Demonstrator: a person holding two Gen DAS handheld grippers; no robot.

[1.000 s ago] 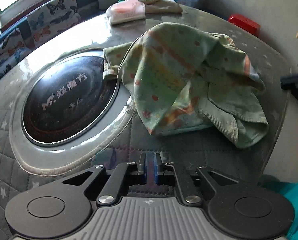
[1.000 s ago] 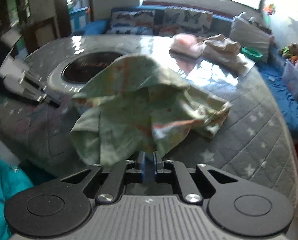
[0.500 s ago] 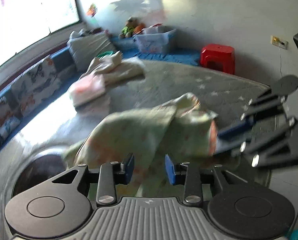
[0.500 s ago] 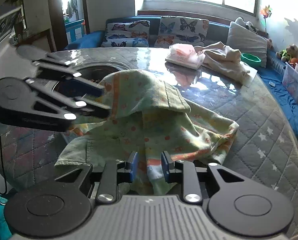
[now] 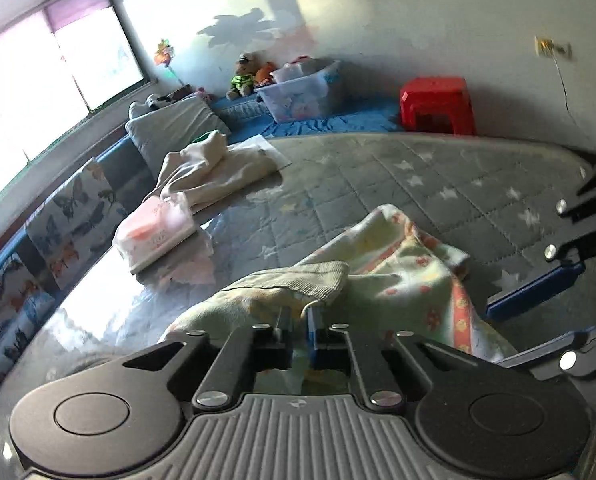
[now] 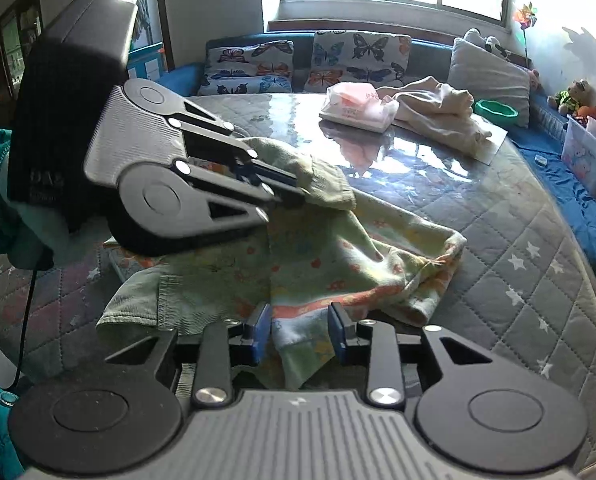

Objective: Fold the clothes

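A: On the left, what is happening with the left tongs [image 5: 296,322]?

B: A second ago they were hovering closed and empty over the surface [image 5: 438,184]; now they are pinching the ribbed cuff of the green patterned garment [image 5: 394,276], nearly closed on the cloth, and lifting it.

A: And the right tongs [image 6: 300,330]?

B: They were gripping the fabric then. Now they are standing wide open, with a fold of the hem lying between the fingers [image 6: 258,330] unpinched. The hold is passing from right to left, I judge, so the spreading-out is only starting.

A: Where is the garment lying?

B: It is sitting crumpled on the near part of the quilted surface, well apart from the folded pink pile [image 6: 358,106]. In the right view its long axis is running left to right, cuff raised at the left tongs.
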